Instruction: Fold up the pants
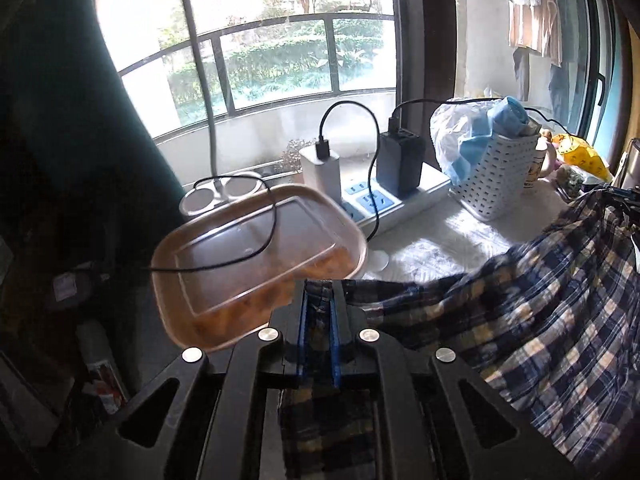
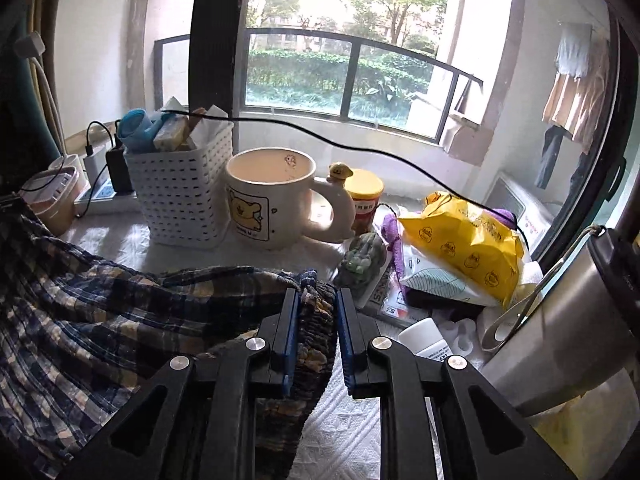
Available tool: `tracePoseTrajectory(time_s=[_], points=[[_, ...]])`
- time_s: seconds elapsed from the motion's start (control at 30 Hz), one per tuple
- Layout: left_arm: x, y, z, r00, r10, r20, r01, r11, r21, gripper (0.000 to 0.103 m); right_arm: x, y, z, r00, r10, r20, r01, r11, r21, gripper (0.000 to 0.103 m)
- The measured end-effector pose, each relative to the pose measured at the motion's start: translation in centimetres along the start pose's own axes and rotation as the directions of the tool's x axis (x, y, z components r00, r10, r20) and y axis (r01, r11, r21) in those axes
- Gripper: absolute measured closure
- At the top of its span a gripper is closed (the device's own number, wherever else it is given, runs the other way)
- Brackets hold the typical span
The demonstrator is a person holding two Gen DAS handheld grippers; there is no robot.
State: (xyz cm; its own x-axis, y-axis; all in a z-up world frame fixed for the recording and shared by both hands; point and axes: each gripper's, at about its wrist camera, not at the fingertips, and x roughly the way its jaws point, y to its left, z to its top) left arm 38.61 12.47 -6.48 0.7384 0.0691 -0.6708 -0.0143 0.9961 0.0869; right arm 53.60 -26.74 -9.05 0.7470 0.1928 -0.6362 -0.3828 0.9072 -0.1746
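Left wrist view: the left gripper is clenched on one end of the pants, cloth pinched between its blue pads. From these jaws the plaid stretches rightward and sags toward the other gripper, so its long axis runs hand to hand. A food box sits just ahead-left (close enough to snag, I judge).

Right wrist view: the right gripper grasps a bunched edge, the pants trailing left. Only this view shows the mug and basket straight ahead; the box's nearness shows only in the left view.
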Motion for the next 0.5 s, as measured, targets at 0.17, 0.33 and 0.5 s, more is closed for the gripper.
tracePoseTrajectory(time_s=[0.17, 0.33, 0.5], points=[[-1.0, 1.1, -1.7, 1.0, 0.019, 0.002, -0.019, 0.999, -0.031, 0.041, 2.3, -0.6, -1.4, 0.999, -0.027, -0.042, 0.028, 0.999, 0.023, 0.084], [-3.8, 1.4, -2.9, 0.999, 0.0, 0.041, 0.001, 1.0, -0.011, 0.029, 1.8, -0.5, -1.4, 0.998, -0.031, -0.052, 0.033, 0.999, 0.02, 0.078], [-2.3, 1.2, -5.6, 0.993, -0.063, -0.104, 0.06, 0.998, -0.031, 0.029, -1.3, -1.4, -1.4, 1.0, 0.005, 0.006, -0.006, 0.998, 0.064, 0.018]])
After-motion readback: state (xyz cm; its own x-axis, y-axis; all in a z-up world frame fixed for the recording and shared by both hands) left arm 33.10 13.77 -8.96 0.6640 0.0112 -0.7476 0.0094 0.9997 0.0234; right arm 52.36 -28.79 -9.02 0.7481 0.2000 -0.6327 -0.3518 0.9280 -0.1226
